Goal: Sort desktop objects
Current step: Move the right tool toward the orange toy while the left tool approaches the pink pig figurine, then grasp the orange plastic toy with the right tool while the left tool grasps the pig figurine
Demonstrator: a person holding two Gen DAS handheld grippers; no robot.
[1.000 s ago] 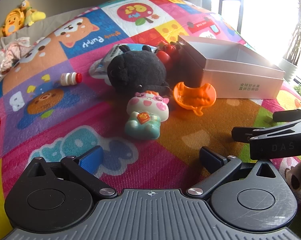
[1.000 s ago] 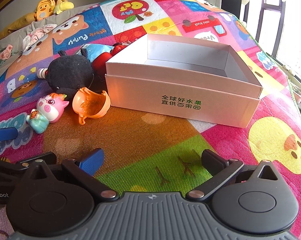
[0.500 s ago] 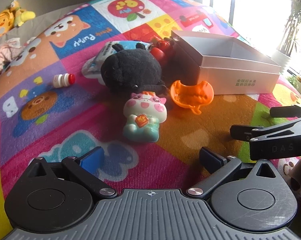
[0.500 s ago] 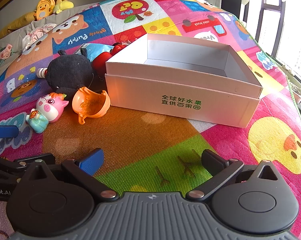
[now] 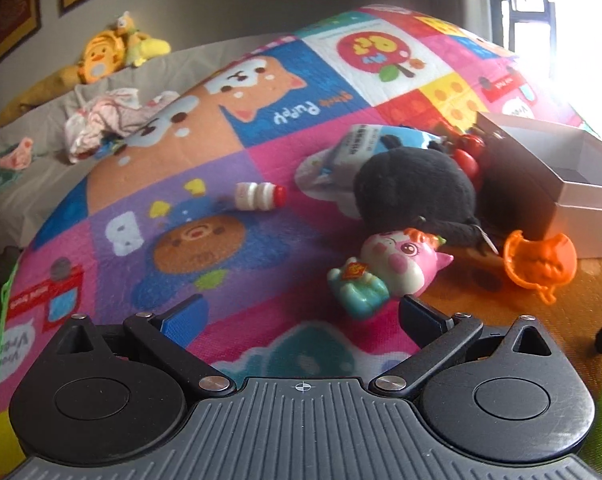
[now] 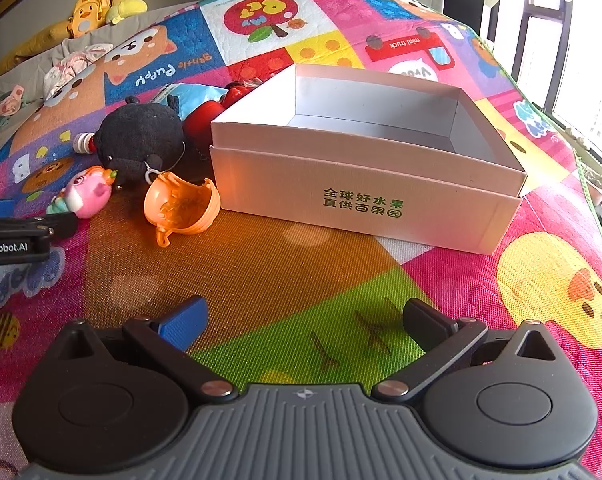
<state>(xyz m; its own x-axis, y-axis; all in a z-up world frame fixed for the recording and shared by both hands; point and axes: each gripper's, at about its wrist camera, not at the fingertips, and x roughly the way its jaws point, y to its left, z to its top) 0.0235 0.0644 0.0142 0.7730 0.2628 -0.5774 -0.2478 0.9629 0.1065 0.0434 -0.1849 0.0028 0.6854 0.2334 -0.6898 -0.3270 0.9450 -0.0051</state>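
On the patchwork play mat: 1 white open box with green print, 1 black plush, 1 pink pig figure lying on its side just ahead of the left gripper, 1 orange shell half touching the box's near corner, 1 small red-capped bottle. Both sets of tongs spread wide and holding nothing, the right gripper low over bare mat before the box. Behind the plush, partly hidden: red pieces and a blue-white packet, hard to make out.
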